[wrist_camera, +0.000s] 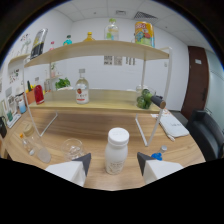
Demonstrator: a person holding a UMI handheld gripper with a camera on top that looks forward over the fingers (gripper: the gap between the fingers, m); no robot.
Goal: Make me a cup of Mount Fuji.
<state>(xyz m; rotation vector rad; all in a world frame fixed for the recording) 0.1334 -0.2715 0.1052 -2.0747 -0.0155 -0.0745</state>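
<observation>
Wooden counter (95, 180) carried everything. Nearest, the fingers (114, 167) stood apart around a white bottle (116, 151) (gaps at both sides, it rested on the counter). Just beside sat a clear glass (74, 148). Beyond, a shelf (100, 106) held a clear bottle (82, 87).

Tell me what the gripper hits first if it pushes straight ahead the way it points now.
Most likely the white bottle, which stands on the wooden table between the open fingers of the gripper and just ahead. Gaps show at both sides, so it is not gripped. Exact depth is unclear.
</observation>
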